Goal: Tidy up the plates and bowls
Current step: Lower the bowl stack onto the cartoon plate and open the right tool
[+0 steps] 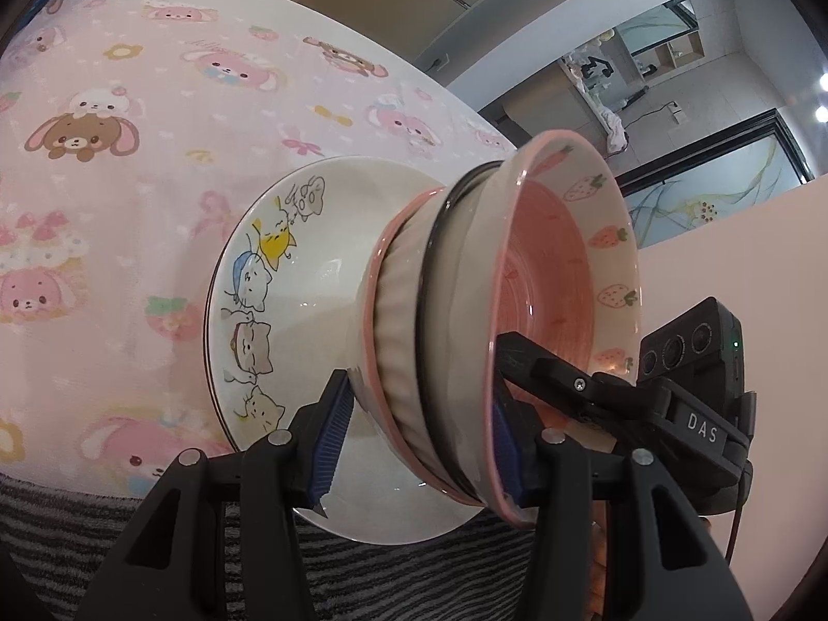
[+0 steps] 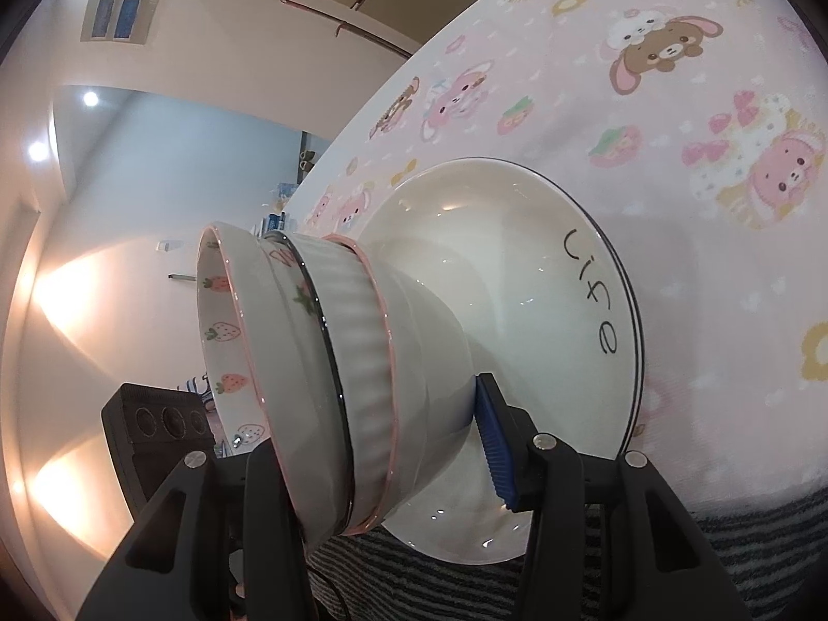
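- Here, the whole matter turns on how the stack of bowls point(image 1: 466, 321) sits against the cat-print plate point(image 1: 290, 341): the stack's foot meets the middle of the plate's well, and the axis through the nested bowls runs square to the plate's face.
- The plate lies on the pink cartoon tablecloth point(image 1: 155, 129), its near rim reaching over the cloth's near edge above a grey striped surface point(image 1: 52, 528).
- There are three nested bowls: a plain pink-rimmed one nearest the plate, a ribbed black-rimmed bowl point(image 2: 362, 362) in it, and a strawberry-print bowl point(image 1: 569, 279) farthest from the plate.
- The left gripper point(image 1: 419, 440) is clamped across the stack along that axis, one blue pad by the foot close to the plate and the other finger against the strawberry bowl's rim.
- The right gripper point(image 2: 383, 445) grips the stack the same way from the opposite side, its blue pad low on the bottom bowl just off the plate's "life" lettering.
- Neither hand is nearer; both flank the stack evenly.
- My judgement: the stack is at or just short of resting on the plate, so the release should come away along the plate's face, both sides together, lest the tower tip.
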A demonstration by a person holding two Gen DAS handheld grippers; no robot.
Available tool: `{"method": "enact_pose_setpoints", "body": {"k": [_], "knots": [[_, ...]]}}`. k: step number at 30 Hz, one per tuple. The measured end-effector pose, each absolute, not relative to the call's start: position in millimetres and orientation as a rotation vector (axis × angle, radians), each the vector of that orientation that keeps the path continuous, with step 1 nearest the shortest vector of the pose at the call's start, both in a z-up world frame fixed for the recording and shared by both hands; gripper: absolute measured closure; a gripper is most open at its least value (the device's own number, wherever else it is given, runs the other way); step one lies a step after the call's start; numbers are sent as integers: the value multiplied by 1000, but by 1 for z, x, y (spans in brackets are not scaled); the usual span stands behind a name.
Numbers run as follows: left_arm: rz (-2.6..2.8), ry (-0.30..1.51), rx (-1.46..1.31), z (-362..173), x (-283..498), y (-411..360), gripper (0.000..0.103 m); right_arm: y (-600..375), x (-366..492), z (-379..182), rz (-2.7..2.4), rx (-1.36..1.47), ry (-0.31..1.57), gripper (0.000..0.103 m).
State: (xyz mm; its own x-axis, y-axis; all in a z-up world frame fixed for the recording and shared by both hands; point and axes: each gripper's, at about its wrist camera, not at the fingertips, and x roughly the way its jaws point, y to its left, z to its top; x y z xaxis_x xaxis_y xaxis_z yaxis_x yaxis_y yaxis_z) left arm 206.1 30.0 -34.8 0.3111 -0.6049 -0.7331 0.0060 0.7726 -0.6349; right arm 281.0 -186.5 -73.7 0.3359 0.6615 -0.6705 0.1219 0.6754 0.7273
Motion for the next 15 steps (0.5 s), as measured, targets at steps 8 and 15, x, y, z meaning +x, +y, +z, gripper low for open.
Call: {"method": "enact_pose_setpoints", "body": {"k": [8, 15], "knots": [[-449, 1217, -588, -44, 207, 29, 55, -184, 277, -70, 363, 708, 1197, 53], [-448, 1199, -559, -41, 202, 25, 55, -188, 278, -75, 359, 732, 1198, 54]]}}
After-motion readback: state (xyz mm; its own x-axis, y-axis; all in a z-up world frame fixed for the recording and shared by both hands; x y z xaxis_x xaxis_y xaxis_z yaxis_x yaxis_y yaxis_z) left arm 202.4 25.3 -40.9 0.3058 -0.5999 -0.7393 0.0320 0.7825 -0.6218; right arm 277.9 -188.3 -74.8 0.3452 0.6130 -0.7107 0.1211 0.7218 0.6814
